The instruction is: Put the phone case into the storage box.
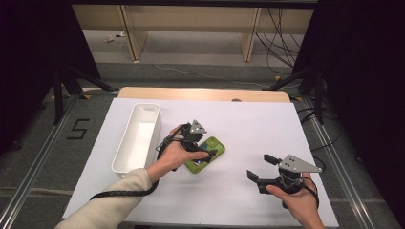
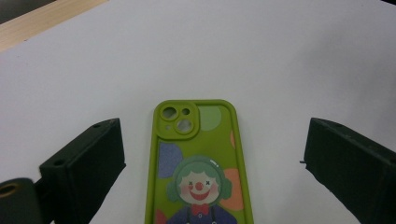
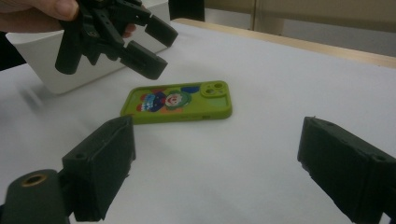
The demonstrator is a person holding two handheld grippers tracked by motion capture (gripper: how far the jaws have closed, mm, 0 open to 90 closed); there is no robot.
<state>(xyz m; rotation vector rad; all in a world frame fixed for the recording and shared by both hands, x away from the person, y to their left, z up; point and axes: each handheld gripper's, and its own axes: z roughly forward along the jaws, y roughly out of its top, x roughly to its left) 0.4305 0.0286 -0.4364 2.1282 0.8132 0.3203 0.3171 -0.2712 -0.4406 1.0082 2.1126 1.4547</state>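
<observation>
A green phone case [image 1: 217, 143] printed with a clown lies flat, back up, on the white table cover. My left gripper [image 1: 208, 149] hovers just over it, open, and in the left gripper view the phone case [image 2: 198, 172] lies between the two spread jaws of the left gripper [image 2: 212, 140], camera cut-outs pointing away. My right gripper [image 1: 261, 167] is open and holds nothing, lower right of the case. In the right gripper view, beyond the wide jaws of the right gripper [image 3: 215, 149], the phone case [image 3: 180, 102] lies with the left gripper [image 3: 144, 46] above its near end.
A long, empty white bin [image 1: 138, 136] stands left of the case, close to the left hand. The white cover [image 1: 248, 124] has bare room to the right and front. A wooden table edge [image 1: 205, 94] runs along the back.
</observation>
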